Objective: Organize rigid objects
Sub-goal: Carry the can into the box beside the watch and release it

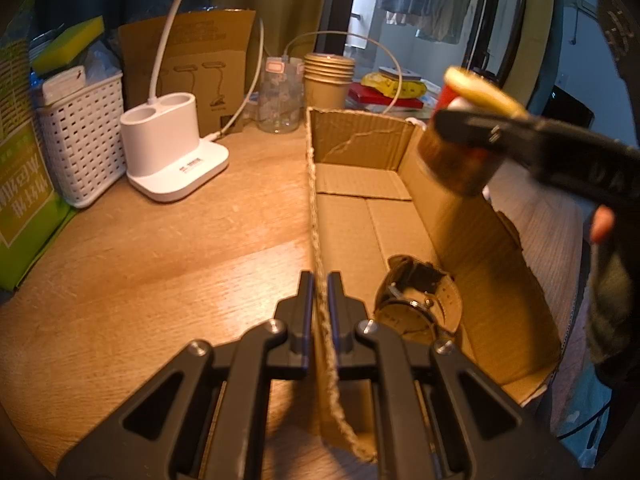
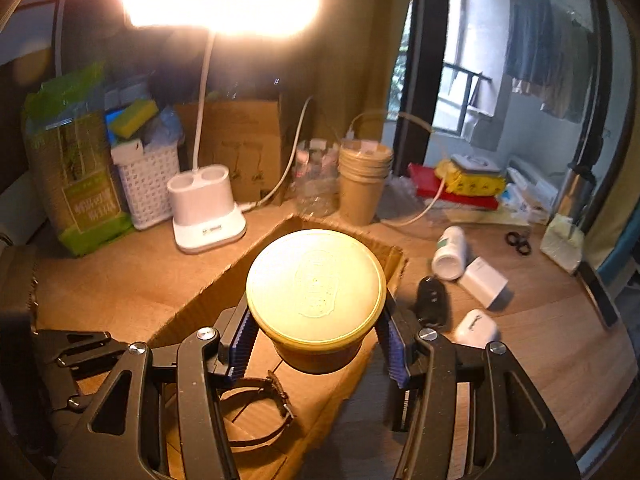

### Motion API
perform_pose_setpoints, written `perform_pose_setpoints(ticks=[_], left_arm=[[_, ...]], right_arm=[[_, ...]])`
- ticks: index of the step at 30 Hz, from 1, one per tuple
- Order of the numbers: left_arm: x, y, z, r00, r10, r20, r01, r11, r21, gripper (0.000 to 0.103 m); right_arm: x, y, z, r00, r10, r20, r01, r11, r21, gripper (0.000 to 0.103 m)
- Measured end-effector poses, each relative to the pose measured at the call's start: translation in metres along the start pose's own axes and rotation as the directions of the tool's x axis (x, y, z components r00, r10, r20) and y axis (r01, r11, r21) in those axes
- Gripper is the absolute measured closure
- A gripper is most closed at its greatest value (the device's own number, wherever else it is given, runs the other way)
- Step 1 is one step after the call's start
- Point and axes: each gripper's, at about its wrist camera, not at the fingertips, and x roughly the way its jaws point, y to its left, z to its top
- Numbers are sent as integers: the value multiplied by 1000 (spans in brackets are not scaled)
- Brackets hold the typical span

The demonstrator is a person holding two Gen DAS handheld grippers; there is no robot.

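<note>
Left claw [image 1: 319, 312]: its two fingers are pressed together on the near left wall of the cardboard box [image 1: 404, 142]; it pinches the torn edge and steadies the box on the bench [image 1: 160, 248].
Watch [image 1: 416, 300]: it lies already inside the box, at the near end of the floor, with the strap curled in a ring.
Right claw [image 2: 316, 332]: it is clamped on a round jar [image 2: 316, 276] with a pale yellow lid; the blue pads press on both sides just under the lid. The jar hangs above the box, not yet inside.
Step in hand: I judge it is the carrying of the jar into the box. To do it well, the jar should stay upright, go down over the bare floor beyond the watch, and be let go only when its bottom rests on the cardboard.
Edges: the right wall of the box is torn and leans outward; the jar's bottom must pass over it without catching. The far wall stands upright.
Open room: the middle and far floor of the box is free, enough for the jar, as I judge.
Things that wait: on the bench to the right of the box lie a black key fob [image 2: 430, 300], a white bottle [image 2: 450, 252] on its side and a small white case [image 2: 476, 326].
Far side: a white lamp base [image 1: 172, 152] and stacked paper cups [image 1: 328, 80] stand beyond the box, well apart from the path.
</note>
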Motion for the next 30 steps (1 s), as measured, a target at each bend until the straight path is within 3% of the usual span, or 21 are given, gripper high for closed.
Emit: perform_pose_setpoints(ticks=[7, 18, 30], left_arm=[[1, -1, 0, 1000, 0, -1, 0, 1000, -1, 96], [1, -1, 0, 1000, -1, -1, 1, 1000, 0, 96], [2, -3, -3, 1000, 2, 5, -2, 1000, 4, 96]], right_arm=[[22, 10, -9, 998, -5, -57, 2, 999, -42, 46], [47, 3, -18, 984, -10, -177, 9, 1000, -5, 46], [46, 10, -21, 980, -24, -199, 17, 999, -36, 46]])
